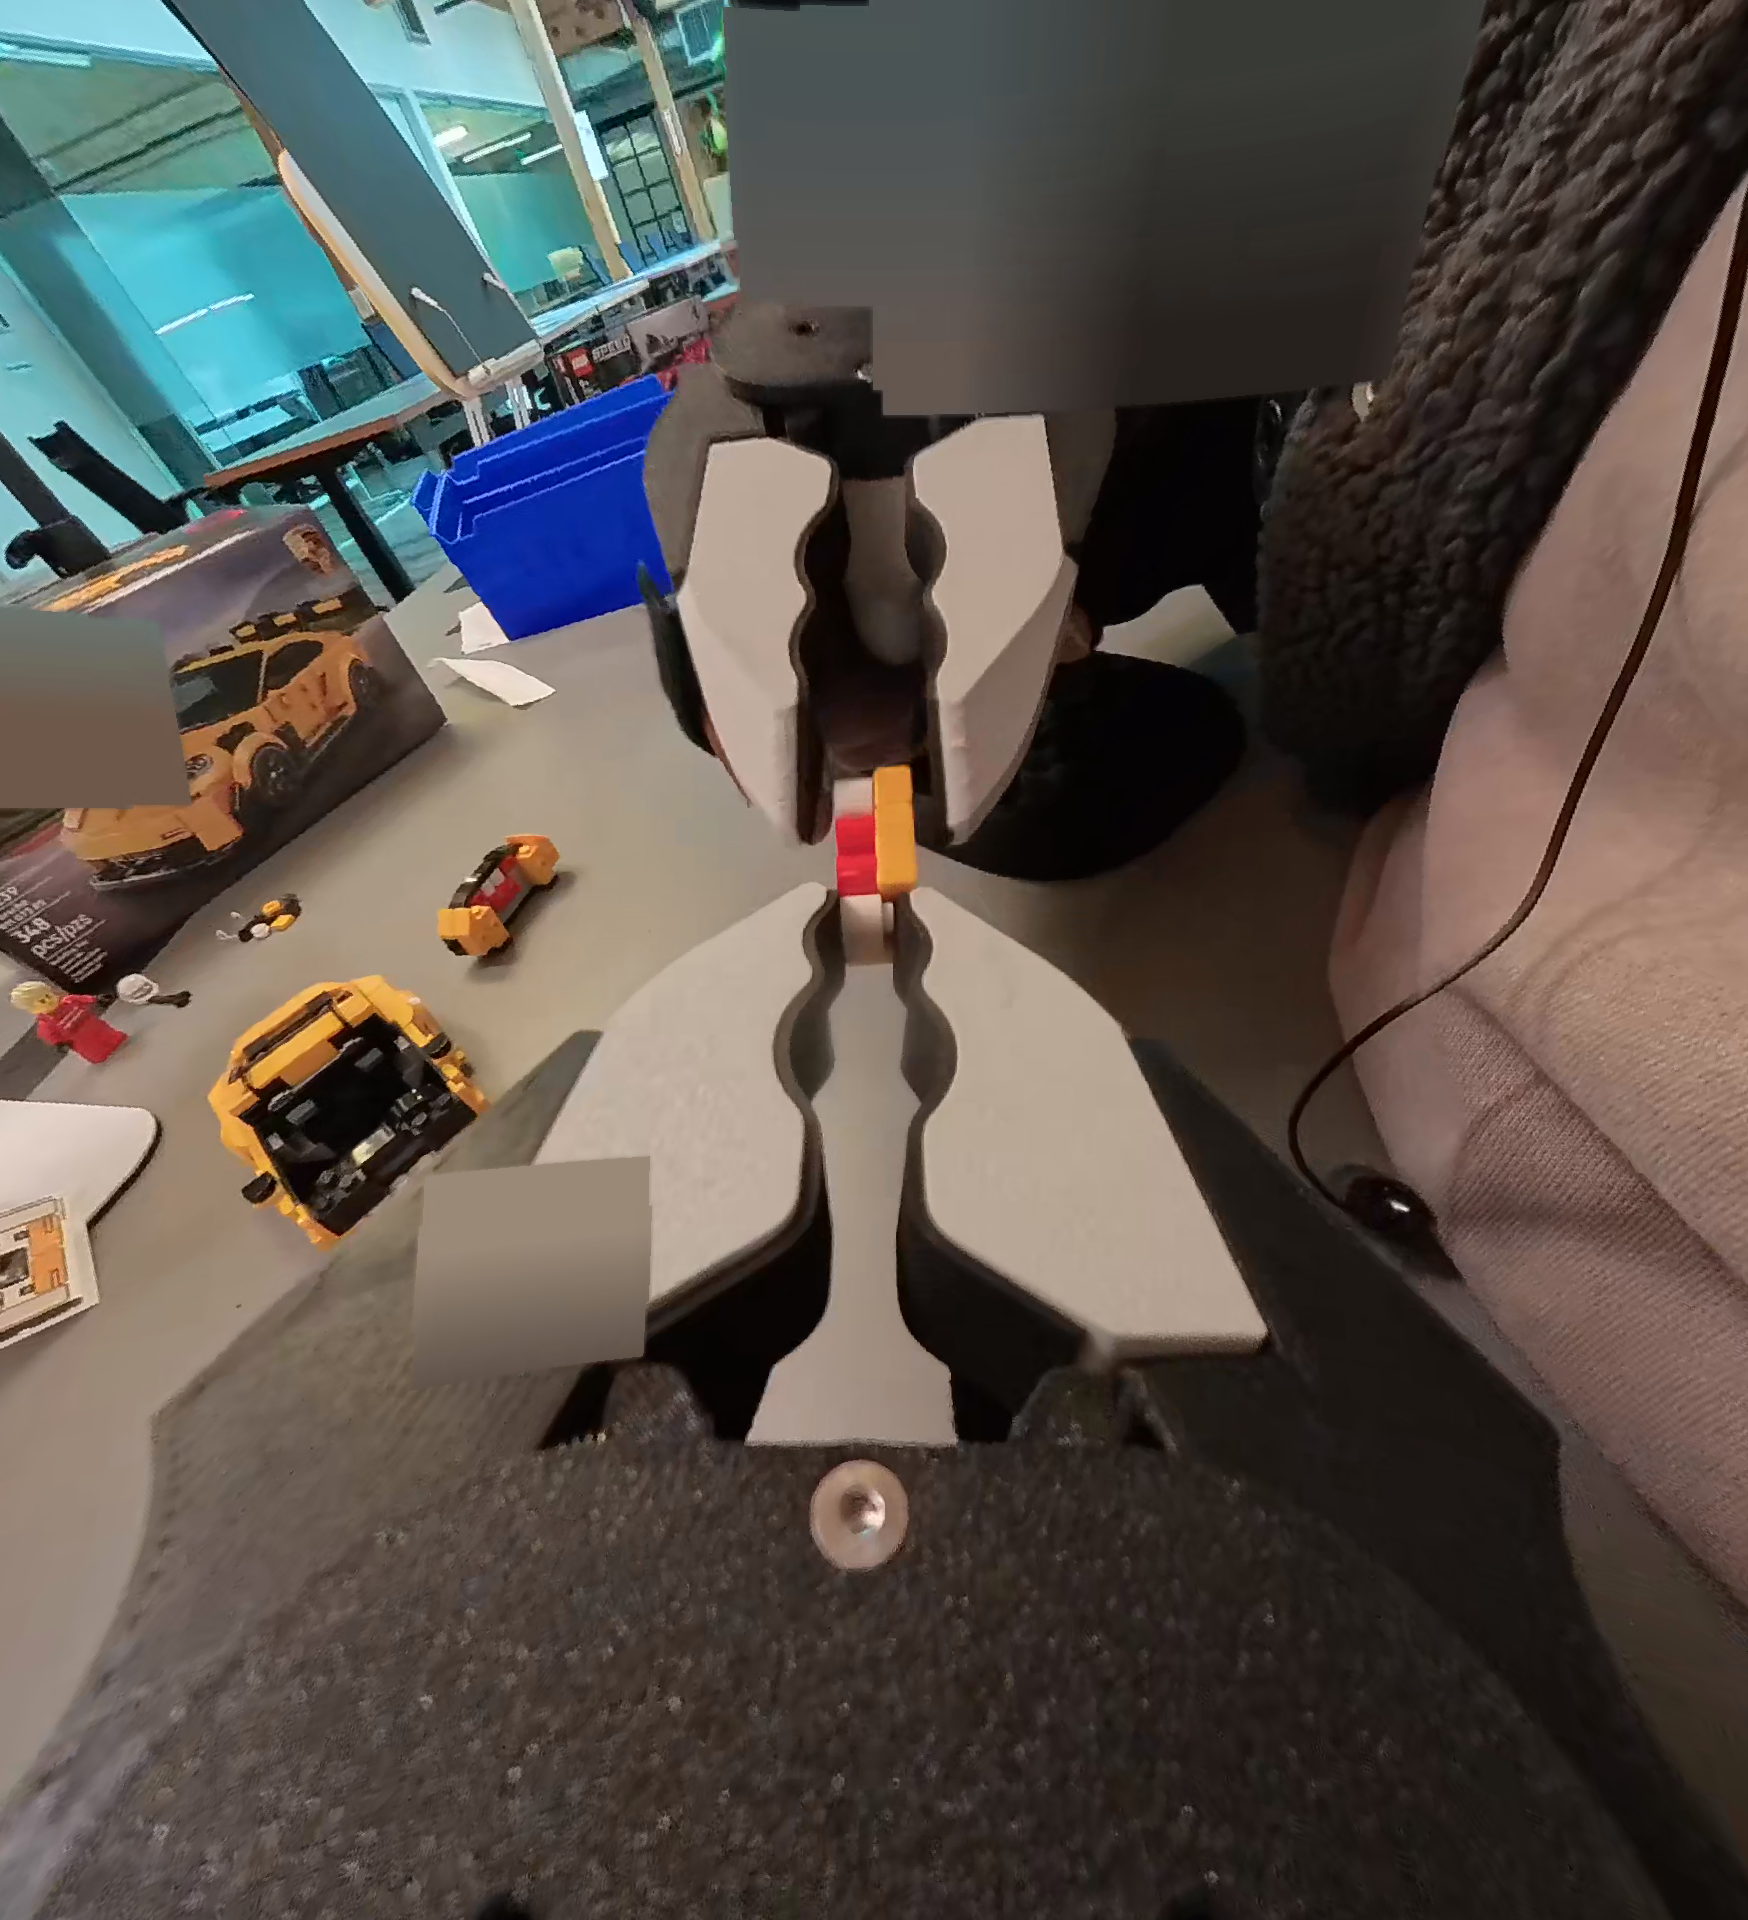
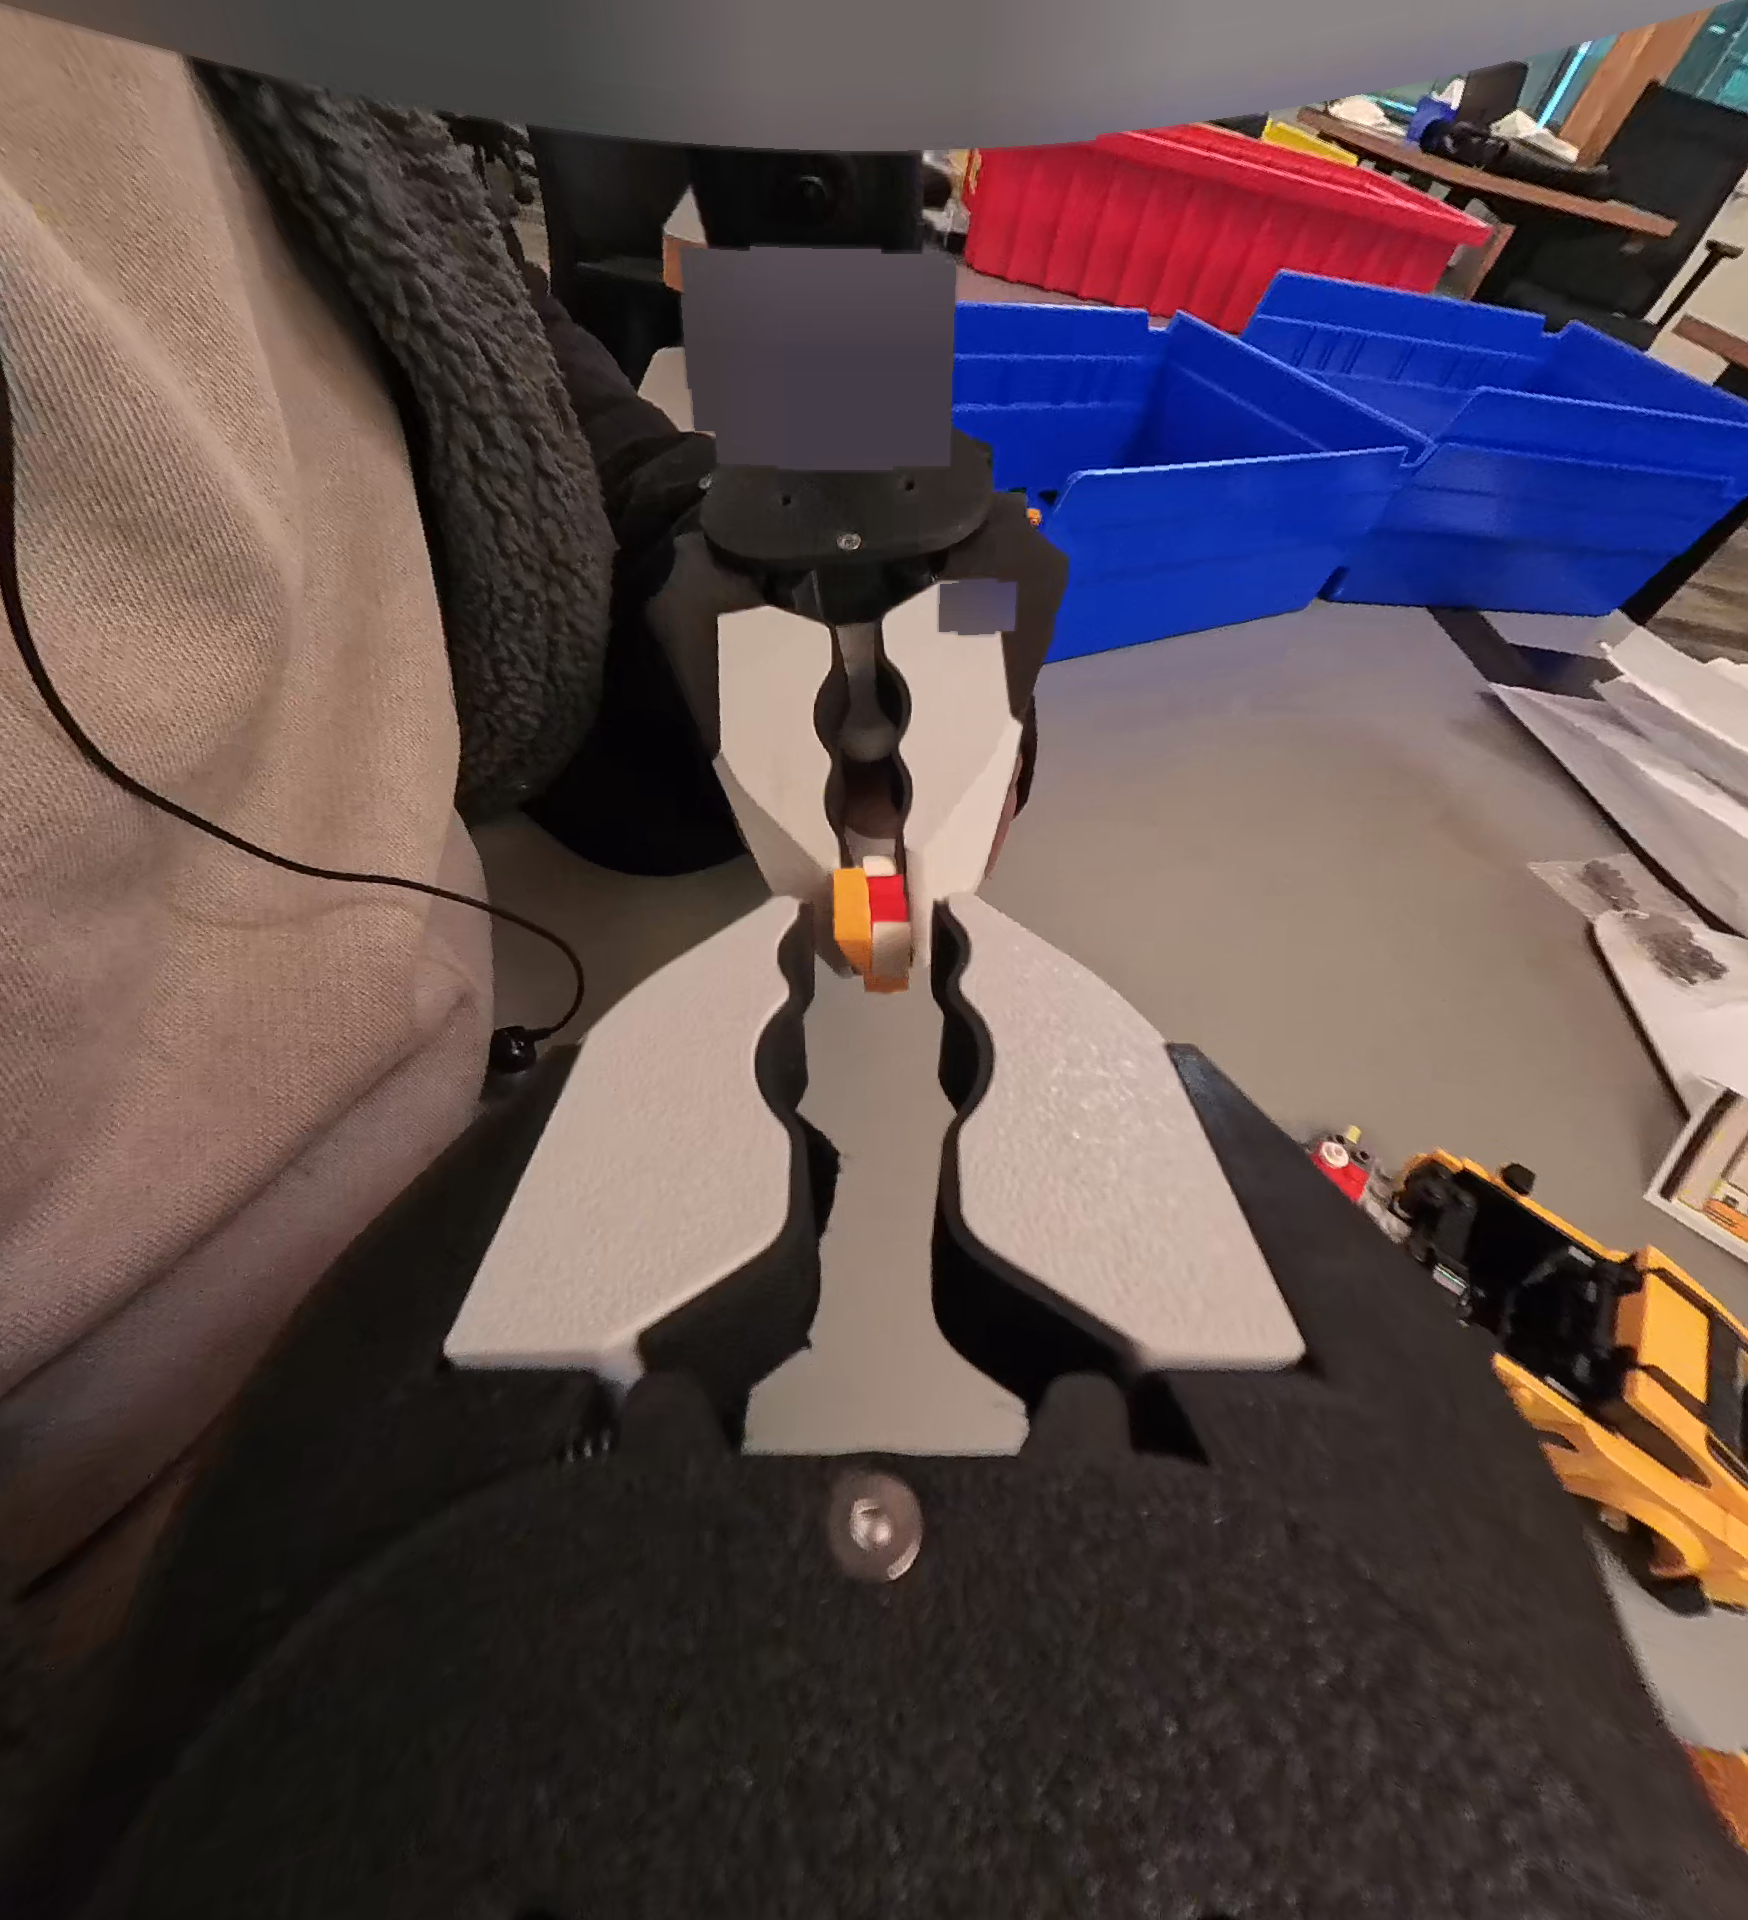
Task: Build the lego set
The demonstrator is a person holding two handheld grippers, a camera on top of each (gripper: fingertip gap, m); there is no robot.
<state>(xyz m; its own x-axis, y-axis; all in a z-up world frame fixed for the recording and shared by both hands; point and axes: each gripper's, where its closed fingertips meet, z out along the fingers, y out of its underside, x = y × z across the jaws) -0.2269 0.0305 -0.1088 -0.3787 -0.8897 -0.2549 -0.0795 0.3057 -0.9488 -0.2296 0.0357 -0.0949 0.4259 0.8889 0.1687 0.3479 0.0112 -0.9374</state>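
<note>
Above the grey table (image 1: 579,748), near its edge by the person, we hold the two grippers tip to tip. The left gripper (image 1: 865,925) pinches the white end of a small red, white and orange brick assembly (image 1: 875,842); the right gripper (image 1: 868,805) meets the assembly's other end, though whether its fingers clamp it we cannot tell. The yellow car body (image 1: 345,1101) lies well apart on the table, with a smaller sub-assembly (image 1: 496,894), minifigure (image 1: 70,1023) and set box (image 1: 226,707). Blue bins (image 2: 1369,457) line the far side.
</note>
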